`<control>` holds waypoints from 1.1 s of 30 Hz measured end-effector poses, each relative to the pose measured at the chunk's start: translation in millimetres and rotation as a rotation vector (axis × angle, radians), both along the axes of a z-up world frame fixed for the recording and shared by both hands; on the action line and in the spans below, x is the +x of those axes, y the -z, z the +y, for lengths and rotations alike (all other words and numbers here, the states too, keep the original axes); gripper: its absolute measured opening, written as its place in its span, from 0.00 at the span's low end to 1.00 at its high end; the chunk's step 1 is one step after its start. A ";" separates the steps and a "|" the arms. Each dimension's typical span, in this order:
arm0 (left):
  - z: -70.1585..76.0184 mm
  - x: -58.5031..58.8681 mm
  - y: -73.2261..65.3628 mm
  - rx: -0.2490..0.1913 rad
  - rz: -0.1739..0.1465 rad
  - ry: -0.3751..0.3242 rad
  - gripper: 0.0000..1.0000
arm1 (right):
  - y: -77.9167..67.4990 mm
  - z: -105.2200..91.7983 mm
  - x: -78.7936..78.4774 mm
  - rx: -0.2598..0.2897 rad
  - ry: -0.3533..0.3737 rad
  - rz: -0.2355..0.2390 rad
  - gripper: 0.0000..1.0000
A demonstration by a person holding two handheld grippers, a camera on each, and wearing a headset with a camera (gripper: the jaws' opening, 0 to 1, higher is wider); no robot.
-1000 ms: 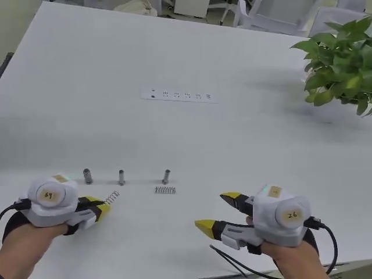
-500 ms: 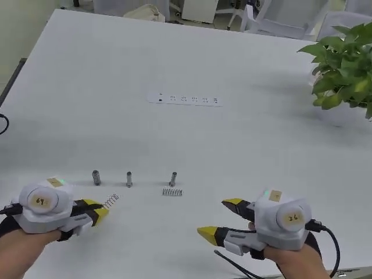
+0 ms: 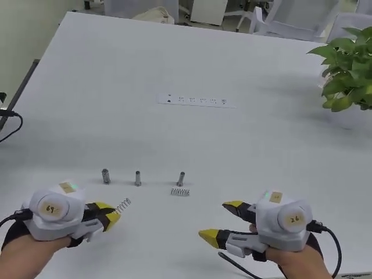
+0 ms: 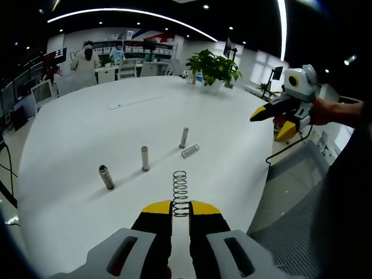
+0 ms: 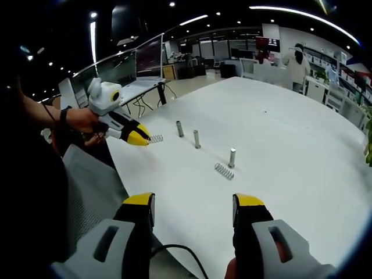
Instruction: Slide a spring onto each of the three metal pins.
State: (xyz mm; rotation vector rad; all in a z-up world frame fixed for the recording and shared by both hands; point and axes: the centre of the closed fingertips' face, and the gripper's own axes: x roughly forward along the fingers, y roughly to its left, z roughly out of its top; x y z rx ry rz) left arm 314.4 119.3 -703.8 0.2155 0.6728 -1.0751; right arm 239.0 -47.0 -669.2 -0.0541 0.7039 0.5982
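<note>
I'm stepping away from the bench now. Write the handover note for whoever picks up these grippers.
Left gripper: shut on a small steel coil spring.
Right gripper: open, empty.
Done: leftmost grey metal pin carries a fitted spring.
To do: middle pin and right pin bare; a second loose spring lies on the white table beside the right pin.

the plant (image 3: 347,72) is running off the right edge of the head view; lower centre of the left gripper view, the near end of the spring (image 4: 181,186) is hiding between the tips of the left gripper (image 4: 181,204).

White left tongs (image 3: 111,213) and right tongs (image 3: 216,221), yellow-tipped, black-cabled, numbered stickers (image 3: 52,209).
</note>
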 end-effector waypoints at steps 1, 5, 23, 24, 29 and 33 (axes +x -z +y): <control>-0.8 -1.1 -2.0 -0.001 -0.007 0.008 0.03 | 0.6 2.3 0.7 0.000 -0.007 0.000 0.52; -4.4 -8.0 -13.3 -0.005 -0.033 0.043 0.03 | -0.8 11.8 2.4 0.006 -0.036 -0.002 0.51; -39.4 -22.3 -46.1 -0.039 -0.099 0.173 0.03 | -8.5 41.3 10.1 0.090 -0.088 -0.012 0.43; -42.2 -24.5 -47.3 -0.039 -0.103 0.185 0.03 | -9.4 42.0 10.7 0.096 -0.088 -0.013 0.43; -59.7 -38.2 -53.0 -0.053 -0.112 0.246 0.03 | -10.4 44.8 12.8 0.099 -0.099 -0.013 0.40; -71.4 -50.1 -53.8 -0.052 -0.117 0.301 0.03 | -13.6 47.8 12.8 0.109 -0.117 -0.018 0.37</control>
